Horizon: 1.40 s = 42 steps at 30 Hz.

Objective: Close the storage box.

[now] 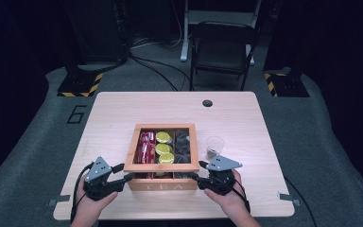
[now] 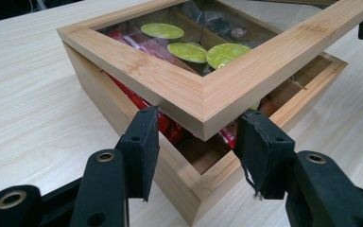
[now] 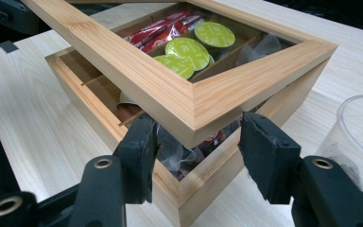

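Holding both grippers at the near corners of the wooden tea box (image 1: 162, 184), you have each one spread wide, its jaws straddling a corner of the raised lid (image 1: 162, 166) without pinching it.

Your left gripper (image 1: 123, 179) sits at the box's near left corner. In the left gripper view, that gripper (image 2: 196, 142) has a corner of the lid frame (image 2: 203, 97) just ahead of and between its two pads, with visible gaps on both sides. The lid is tilted up, apart from the box rim beneath it. Beyond the jaws, through the lid's window, lie red packets (image 2: 137, 45) and three green-topped capsules (image 2: 186, 52).

Your right gripper (image 1: 194, 178) is at the near right corner. In the right gripper view, that gripper (image 3: 196, 142) likewise brackets a lid corner (image 3: 194, 111), jaws apart and not clamped. Past it are the green capsules (image 3: 186, 49) and red packets (image 3: 163, 28); a clear plastic cup (image 3: 359, 137) stands on the tabletop (image 3: 38, 118) just to the gripper's right.

In the high view, the box rests at the tabletop's (image 1: 113, 113) near middle, between your two hands.
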Available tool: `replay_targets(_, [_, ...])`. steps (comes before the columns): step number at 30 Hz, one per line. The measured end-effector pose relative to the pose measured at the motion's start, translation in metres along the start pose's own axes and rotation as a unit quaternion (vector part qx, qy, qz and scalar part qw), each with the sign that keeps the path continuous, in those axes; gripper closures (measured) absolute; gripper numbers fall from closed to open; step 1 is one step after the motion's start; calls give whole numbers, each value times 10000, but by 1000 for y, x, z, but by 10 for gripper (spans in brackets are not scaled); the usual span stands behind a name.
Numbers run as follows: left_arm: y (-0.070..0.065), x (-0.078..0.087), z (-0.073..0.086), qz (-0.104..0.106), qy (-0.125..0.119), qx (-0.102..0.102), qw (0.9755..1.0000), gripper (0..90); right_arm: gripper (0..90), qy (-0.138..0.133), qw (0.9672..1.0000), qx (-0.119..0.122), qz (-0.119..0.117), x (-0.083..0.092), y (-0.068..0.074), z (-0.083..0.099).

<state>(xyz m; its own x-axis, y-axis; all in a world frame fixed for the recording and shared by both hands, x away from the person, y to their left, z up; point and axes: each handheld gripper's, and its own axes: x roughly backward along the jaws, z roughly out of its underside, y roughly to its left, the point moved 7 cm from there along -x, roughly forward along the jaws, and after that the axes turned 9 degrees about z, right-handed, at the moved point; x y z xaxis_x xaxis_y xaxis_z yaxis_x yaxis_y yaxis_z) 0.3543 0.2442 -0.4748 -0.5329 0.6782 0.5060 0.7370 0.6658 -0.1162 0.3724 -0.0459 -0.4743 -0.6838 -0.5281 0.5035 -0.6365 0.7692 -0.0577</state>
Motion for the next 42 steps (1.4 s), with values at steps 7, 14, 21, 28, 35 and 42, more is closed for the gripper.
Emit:
replay_targets(7, [0,-5,9,17,25,86,10000,499,470,62,10000,11,-13,-3,2,9])
replay_targets(14, [0,-8,13,43,123,50,9999,500,469,136,9999,65,-41,-5,3,15])
replay_targets(21, [-1,-11,17,72,251,75,9996,502,475,257,9996,-20,-143,-9,5,19])
replay_targets(28, [-2,-13,19,62,295,104,9995,490,475,335,9993,44,-158,-9,5,21])
replay_targets(35, [-3,-14,22,103,423,143,9990,476,460,439,9989,-4,-181,-11,6,23])
replay_targets(42, [-4,-17,24,67,486,159,9987,442,435,500,9985,174,-98,-11,6,25])
